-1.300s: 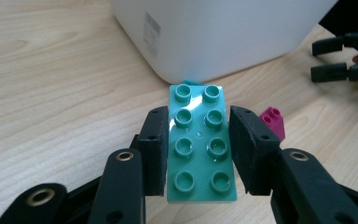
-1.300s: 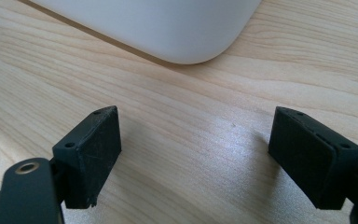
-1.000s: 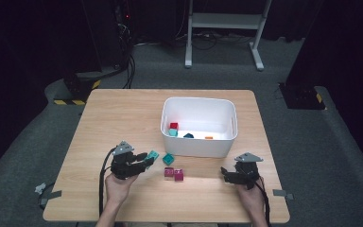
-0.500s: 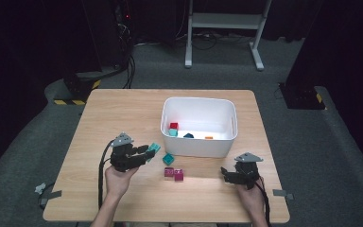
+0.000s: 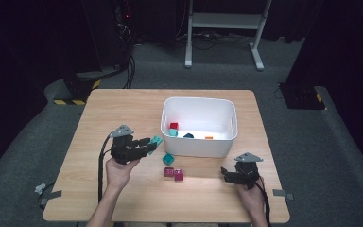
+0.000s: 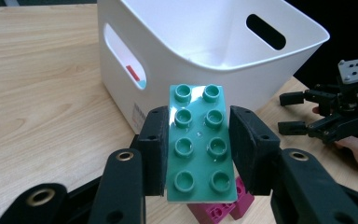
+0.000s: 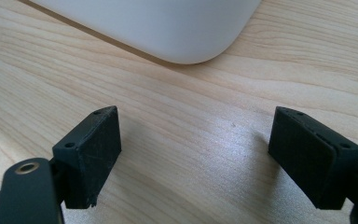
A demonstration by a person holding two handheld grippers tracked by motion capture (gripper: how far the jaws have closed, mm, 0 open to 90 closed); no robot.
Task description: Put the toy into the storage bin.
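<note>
- Left gripper [image 6: 198, 154] is clamped on the long sides of the teal eight-stud brick [image 6: 199, 142]; the pads sit on the lower half, so the top half sticks out past them.
- In the high view the teal eight-stud brick [image 5: 155, 141] is off the table, just beside the near-left corner of the white bin [image 5: 198, 101] and not yet over its rim.
- Risk 1: the overhanging end clips the bin wall if the hand moves in low; it probably needs more lift first.
- Risk 2: the smooth sides can pivot or slip between the pads on any knock, dropping the brick outside the bin.
- Risk 3: letting go before the rim is passed lands it on the table [image 5: 123, 109] by the small teal brick [image 5: 168, 158] and the two magenta bricks [image 5: 174, 173].
- Pose, left: forearm comes in from the bottom edge, hand [image 5: 118, 171] under the gripper, jaws pointing right and away toward the bin.
- Pose, right: right gripper [image 5: 226, 174] sits low at the near-right of the table, pointing left toward the magenta bricks, jaws wide apart and holding nothing; bare wood lies between them in its own view.
</note>
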